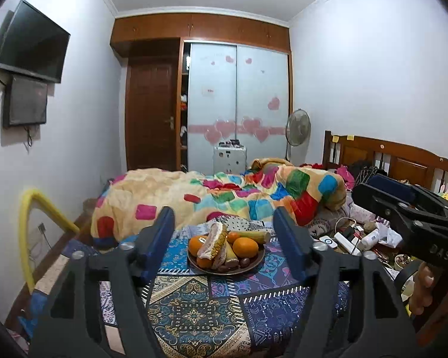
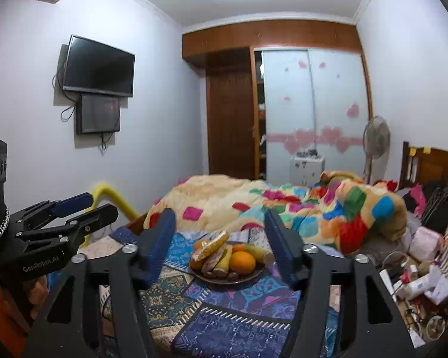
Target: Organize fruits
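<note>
A dark round plate (image 1: 255,265) sits on the patterned bedsheet and holds oranges (image 1: 245,247), a wrapped corn cob (image 1: 215,240), bananas (image 1: 254,235) and small dark fruits (image 1: 244,262). My left gripper (image 1: 224,232) is open and empty, held above the bed short of the plate. The plate also shows in the right wrist view (image 2: 255,275) with an orange (image 2: 242,262) and the corn cob (image 2: 211,247). My right gripper (image 2: 221,235) is open and empty, also short of the plate. Each gripper shows in the other's view: the right gripper (image 1: 409,211) and the left gripper (image 2: 74,211).
A crumpled multicoloured quilt (image 1: 224,197) lies behind the plate. Clutter of bottles, chargers and bags (image 1: 358,238) fills the bed's right side by the wooden headboard (image 1: 388,155). A yellow tube (image 1: 30,223) stands at the left bed edge. A TV (image 1: 33,41), wardrobe and fan stand beyond.
</note>
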The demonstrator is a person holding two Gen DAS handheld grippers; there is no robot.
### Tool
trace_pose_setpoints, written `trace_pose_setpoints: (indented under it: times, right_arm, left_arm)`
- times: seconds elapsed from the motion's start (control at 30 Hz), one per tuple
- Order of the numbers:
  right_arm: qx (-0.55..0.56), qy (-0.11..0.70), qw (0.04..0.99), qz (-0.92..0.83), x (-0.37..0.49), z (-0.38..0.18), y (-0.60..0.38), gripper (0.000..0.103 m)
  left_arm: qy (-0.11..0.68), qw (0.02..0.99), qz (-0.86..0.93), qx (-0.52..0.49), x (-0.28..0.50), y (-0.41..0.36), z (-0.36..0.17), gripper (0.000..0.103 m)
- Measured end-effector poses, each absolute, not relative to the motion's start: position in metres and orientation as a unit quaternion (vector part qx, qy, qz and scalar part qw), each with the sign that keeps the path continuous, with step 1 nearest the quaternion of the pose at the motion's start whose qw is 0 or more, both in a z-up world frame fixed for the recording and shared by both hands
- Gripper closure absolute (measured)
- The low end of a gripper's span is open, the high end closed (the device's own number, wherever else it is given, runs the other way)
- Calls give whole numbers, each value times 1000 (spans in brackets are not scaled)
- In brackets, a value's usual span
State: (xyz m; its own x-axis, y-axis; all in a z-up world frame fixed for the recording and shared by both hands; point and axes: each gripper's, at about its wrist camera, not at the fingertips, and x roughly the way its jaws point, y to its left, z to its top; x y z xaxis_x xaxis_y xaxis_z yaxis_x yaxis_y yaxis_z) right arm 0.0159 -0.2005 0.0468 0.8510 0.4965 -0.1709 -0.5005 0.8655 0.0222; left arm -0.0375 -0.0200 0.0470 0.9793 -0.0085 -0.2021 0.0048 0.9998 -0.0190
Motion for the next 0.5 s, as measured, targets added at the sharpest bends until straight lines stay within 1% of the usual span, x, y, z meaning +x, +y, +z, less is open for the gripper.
trace_pose_setpoints:
  times: [0.03, 0.1, 0.13, 0.17, 0.2, 0.27, 0.3, 0.5]
  right_arm:
    - [-9, 79, 964, 255, 12, 48, -201, 27]
    - [-2, 69, 965, 253, 5, 49, -204, 18]
    - [1, 65, 966, 252, 4, 49, -205, 18]
    - [1, 63, 966, 249, 2, 49, -205, 18]
    - [-1, 61, 967, 247, 0, 50, -205, 16]
    - [-4, 57, 970, 236, 0, 49, -204, 7]
    - [-4, 53, 972, 231, -1, 48, -204, 1]
    - [-7, 47, 974, 221, -12, 44, -205, 0]
  left_arm:
    - [98, 995, -1, -7, -42, -21, 48, 30]
    - [93, 996, 1, -1, -47, -22, 49, 19]
    - [90, 996, 1, -1, -50, -22, 48, 11]
    - [87, 996, 2, -2, -54, -22, 49, 7]
    - [83, 997, 3, -3, -55, -21, 49, 7]
    - [80, 997, 9, 0, -58, -20, 48, 2]
    - [78, 997, 12, 0, -60, -20, 48, 1]
    - [78, 997, 20, -1, -66, -18, 46, 0]
